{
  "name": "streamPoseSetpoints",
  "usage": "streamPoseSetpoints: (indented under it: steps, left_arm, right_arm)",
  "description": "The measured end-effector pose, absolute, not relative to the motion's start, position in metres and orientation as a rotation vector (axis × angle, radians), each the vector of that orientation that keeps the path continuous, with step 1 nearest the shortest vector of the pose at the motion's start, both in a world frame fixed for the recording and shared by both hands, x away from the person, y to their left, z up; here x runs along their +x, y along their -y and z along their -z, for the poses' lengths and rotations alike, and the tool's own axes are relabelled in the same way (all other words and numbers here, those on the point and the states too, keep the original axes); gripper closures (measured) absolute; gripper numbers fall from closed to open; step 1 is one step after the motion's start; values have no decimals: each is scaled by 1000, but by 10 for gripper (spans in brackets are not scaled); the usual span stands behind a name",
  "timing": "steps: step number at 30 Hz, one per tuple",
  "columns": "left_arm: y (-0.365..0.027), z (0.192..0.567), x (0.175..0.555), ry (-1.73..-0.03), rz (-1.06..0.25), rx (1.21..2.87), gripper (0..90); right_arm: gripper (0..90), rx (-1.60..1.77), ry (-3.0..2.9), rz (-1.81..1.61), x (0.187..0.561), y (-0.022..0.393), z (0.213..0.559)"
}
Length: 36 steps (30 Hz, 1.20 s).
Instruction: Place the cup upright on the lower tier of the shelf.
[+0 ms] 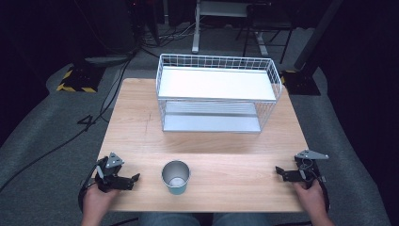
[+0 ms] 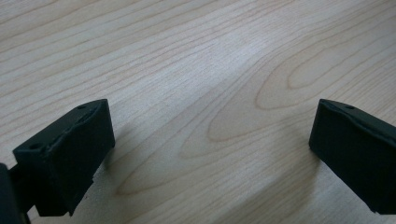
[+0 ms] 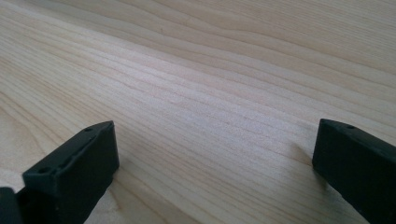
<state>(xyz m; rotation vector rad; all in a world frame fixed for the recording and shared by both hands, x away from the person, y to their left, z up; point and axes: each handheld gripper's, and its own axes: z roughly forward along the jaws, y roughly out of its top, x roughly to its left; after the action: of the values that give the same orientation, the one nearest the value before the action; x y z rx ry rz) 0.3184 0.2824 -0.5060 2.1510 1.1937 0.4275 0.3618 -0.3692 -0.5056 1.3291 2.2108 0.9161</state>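
Wood table, grey carpet around it. Left gripper rests at the near left edge, jaws wide apart, bare wood between them. Right gripper rests at the near right edge, jaws equally wide, nothing held. Cup stands upright between the two, nearer the left one, touching neither. White wire rack sits at the far side, well apart.

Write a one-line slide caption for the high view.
Open left gripper and right gripper rest either side of a metal cup before a white wire rack.
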Motion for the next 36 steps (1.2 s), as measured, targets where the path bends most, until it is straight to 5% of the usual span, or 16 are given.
streamPoseSetpoints:
  steps: [11, 29, 36]
  left_arm:
    - [-277, 505, 319, -1223, -442, 2124, 0]
    - [-256, 482, 287, -1004, -448, 1857, 0]
    - [-246, 480, 273, -977, -481, 1870, 0]
  right_arm:
    - [5, 1329, -2211, -916, 362, 369, 506]
    - [6, 1329, -2211, -916, 362, 369, 506]
    - [5, 1330, -2211, -916, 362, 369, 506]
